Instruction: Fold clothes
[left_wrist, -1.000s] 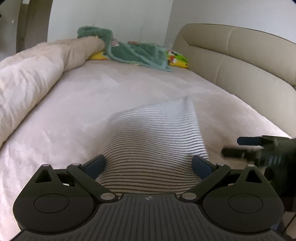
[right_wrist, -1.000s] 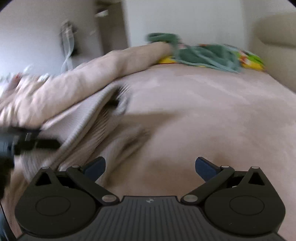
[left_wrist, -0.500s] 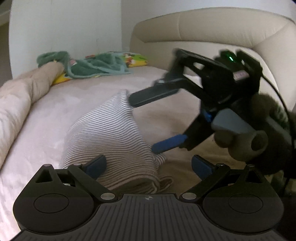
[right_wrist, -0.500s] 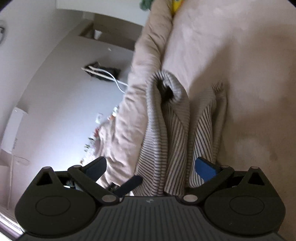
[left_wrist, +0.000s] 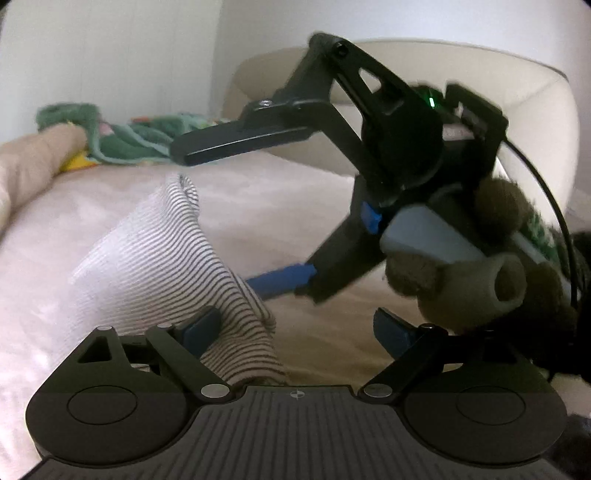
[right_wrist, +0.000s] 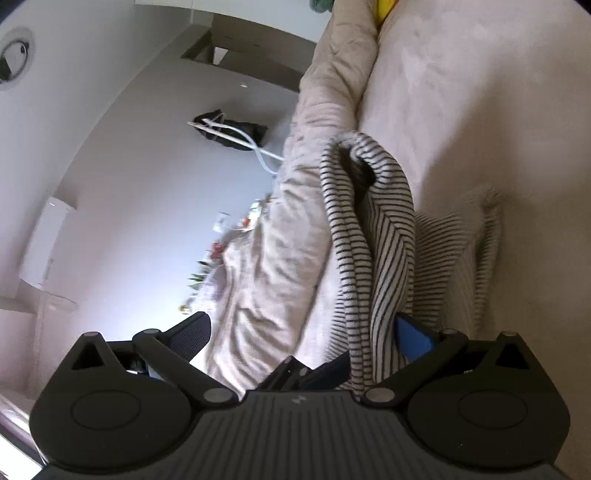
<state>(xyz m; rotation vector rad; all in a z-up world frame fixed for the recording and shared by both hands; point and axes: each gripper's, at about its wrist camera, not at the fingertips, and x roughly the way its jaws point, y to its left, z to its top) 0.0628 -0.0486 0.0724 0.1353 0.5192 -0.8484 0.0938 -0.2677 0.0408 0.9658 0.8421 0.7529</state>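
A white garment with thin dark stripes (left_wrist: 159, 266) lies bunched on the bed; in the right wrist view it (right_wrist: 373, 236) hangs in folds. My left gripper (left_wrist: 295, 328) is open, its left finger (left_wrist: 201, 326) against the cloth. My right gripper (left_wrist: 243, 214) shows in the left wrist view, rolled on its side and wide open, upper finger above the garment's far tip, lower blue finger (left_wrist: 280, 278) beside the cloth. In its own view (right_wrist: 306, 332) the cloth lies against the right finger (right_wrist: 410, 336).
The bed (left_wrist: 266, 192) has a beige sheet and a padded beige headboard (left_wrist: 535, 122). A rolled beige duvet (right_wrist: 280, 236) lies along one side. A green blanket over bright pillows (left_wrist: 125, 136) lies at the head of the bed.
My right gripper swung in from the right, rolled on its side, and now straddles the garment's edge, closer to my left gripper. The garment has bunched up into a ridge.
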